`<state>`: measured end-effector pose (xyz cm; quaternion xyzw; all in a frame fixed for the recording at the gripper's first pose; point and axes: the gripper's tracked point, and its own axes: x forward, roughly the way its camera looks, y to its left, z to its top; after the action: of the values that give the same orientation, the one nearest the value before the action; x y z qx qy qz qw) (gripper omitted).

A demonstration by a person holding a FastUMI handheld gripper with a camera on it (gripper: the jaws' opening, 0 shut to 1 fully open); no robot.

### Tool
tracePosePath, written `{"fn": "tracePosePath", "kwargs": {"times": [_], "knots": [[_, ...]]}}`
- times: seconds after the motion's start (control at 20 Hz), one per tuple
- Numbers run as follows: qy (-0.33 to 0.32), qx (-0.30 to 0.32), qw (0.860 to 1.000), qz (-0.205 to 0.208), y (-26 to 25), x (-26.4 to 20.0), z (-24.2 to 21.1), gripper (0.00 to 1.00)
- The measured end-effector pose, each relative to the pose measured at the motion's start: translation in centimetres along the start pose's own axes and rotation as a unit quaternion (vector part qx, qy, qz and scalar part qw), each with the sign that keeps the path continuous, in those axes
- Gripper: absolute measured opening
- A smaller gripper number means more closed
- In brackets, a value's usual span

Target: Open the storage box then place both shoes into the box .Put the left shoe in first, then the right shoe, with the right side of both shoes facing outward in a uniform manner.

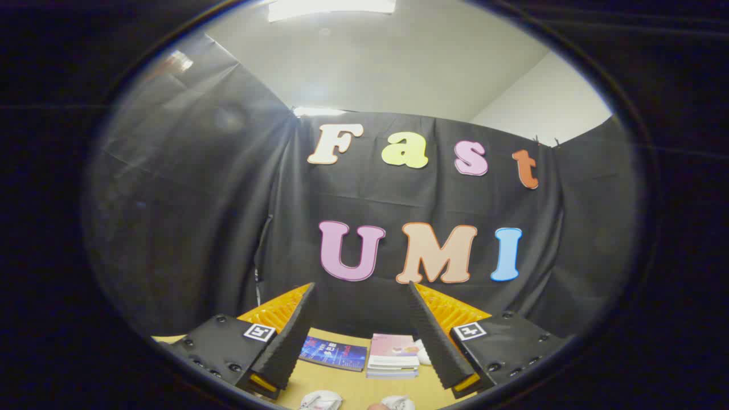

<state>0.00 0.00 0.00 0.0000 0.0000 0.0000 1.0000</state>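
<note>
Two fingers of the tongs rise from the near edge, spread wide apart with nothing between them — the tips point up toward the black cloth wall rather than down at the desk. Each finger carries 1 square marker tag on its mount, so 2 tags in all.

Below and between the fingers, on the pale wooden desk, lie 2 white shoes side by side, just their tops visible at the bottom, nearer than the fingertips; the second shoe sits to the right of the first, apart from it.

Farther back on the desk, between the fingers, rest 1 blue book lying flat and 1 short stack of books with a pink cover on top, just beside each other. 1 small white object sits against the stack's right side, too hidden to identify. Overhead, 1 ceiling light glows.
</note>
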Motion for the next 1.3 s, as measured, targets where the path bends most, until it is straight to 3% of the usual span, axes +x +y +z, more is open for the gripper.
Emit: {"fn": "tracePosePath", "kwargs": {"times": [0.8,1.05,1.3], "knots": [[0.049,0.019,0.997,0.056,3.2,2.3,-4.9,0.98],[0.088,0.032,0.992,0.09,6.2,3.0,-9.2,0.97],[0.157,0.061,0.976,0.141,10.3,2.1,-15.5,0.98]]}}
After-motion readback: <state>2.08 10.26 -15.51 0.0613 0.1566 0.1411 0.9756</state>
